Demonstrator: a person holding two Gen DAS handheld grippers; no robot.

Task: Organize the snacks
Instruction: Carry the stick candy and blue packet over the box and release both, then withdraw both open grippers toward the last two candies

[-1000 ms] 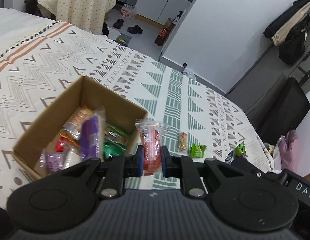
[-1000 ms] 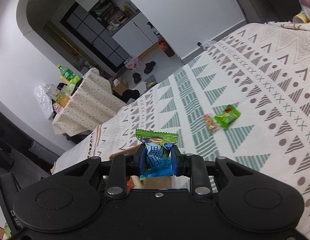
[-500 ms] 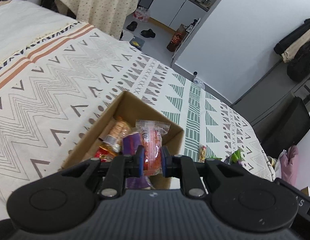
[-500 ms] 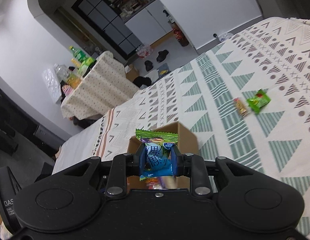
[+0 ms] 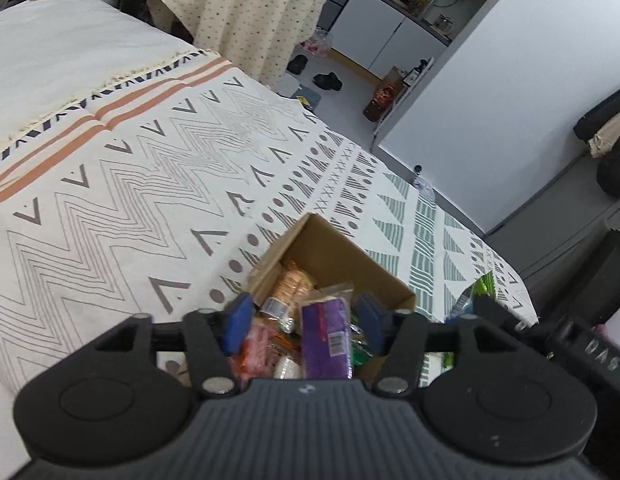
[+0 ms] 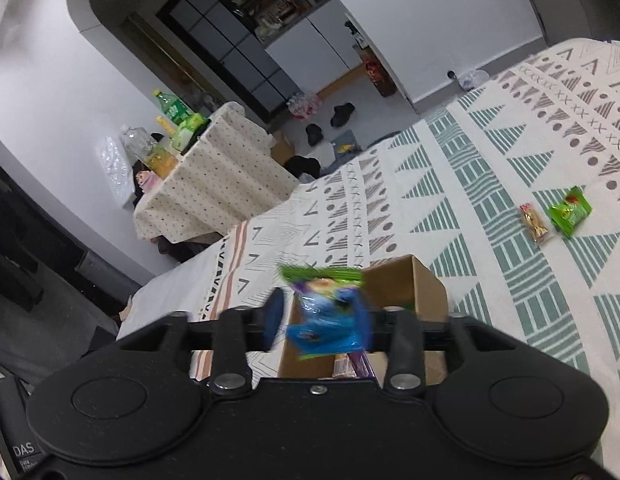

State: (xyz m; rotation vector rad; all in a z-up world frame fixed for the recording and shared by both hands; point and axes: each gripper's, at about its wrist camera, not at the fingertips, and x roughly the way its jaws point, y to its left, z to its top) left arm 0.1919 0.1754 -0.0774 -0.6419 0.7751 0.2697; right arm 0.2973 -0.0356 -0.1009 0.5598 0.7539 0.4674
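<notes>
My left gripper [image 5: 303, 316] hangs over the open cardboard box [image 5: 350, 256] on the patterned bedspread. Its jaws are opening and stand wide, with nothing pressed between them. Below them lie a purple packet [image 5: 326, 336], a red-orange packet [image 5: 255, 346] and a cracker pack [image 5: 293, 284] inside the box. My right gripper [image 6: 320, 316] is above the same box [image 6: 402, 280]. Its jaws are opening, and the blue and green snack bag [image 6: 326, 320] sits blurred between them, clear of the left pad.
A green packet [image 6: 570, 210] and a small tan candy [image 6: 534, 224] lie on the bedspread to the right of the box. Beyond the bed's far edge stand a table with a dotted cloth [image 6: 213, 168], bottles, and shoes on the floor [image 5: 328, 80].
Both grippers moved over the box and spread their jaws. The red-orange packet left the left gripper and lies in the box. The blue bag has come loose in the right gripper.
</notes>
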